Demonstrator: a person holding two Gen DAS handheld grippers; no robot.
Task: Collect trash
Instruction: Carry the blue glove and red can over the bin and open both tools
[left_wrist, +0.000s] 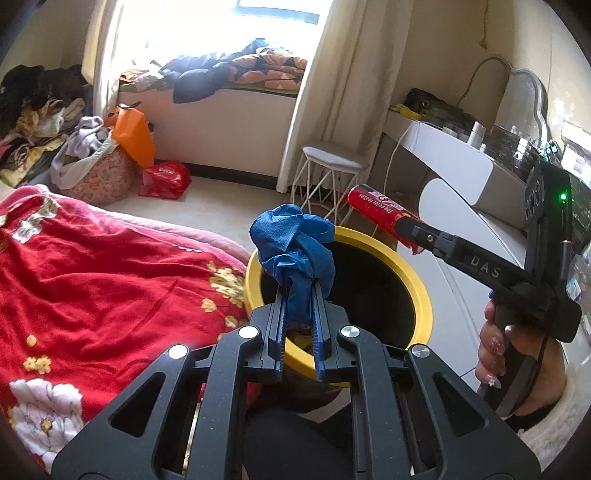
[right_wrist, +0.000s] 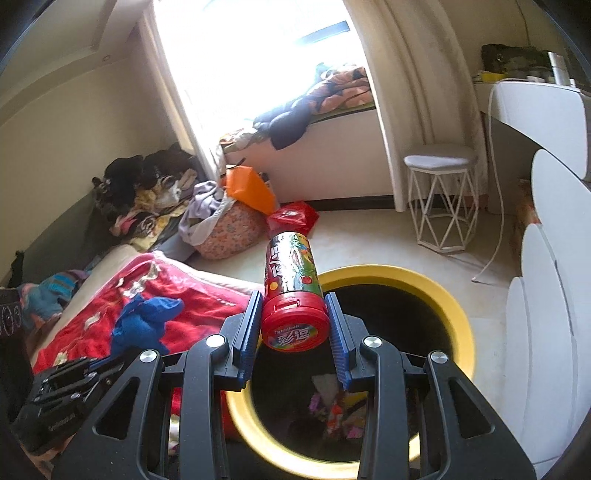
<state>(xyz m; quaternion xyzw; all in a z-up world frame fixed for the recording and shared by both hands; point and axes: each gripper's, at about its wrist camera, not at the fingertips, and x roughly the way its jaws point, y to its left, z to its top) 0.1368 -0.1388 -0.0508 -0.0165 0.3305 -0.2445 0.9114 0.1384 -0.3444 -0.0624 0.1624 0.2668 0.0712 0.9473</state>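
2 tongs (left_wrist: 298, 295) (right_wrist: 293, 317), 1 blue cloth (left_wrist: 291, 247), 1 candy tube (right_wrist: 291, 288), 1 bin (right_wrist: 454, 306).

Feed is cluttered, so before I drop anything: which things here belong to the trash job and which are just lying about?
Job:
- blue rag in left gripper
- red candy tube in right gripper
- yellow-rimmed bin

Lying about:
- red blanket
- white stool
- orange bag
- laundry bag

Your light is daylight from the window (left_wrist: 236, 22), blown out to pure white there in both views. Away from it the room stays evenly bright. Fisheye bending curves the edges, and the yellow bin rim (right_wrist: 461, 332) smears slightly.
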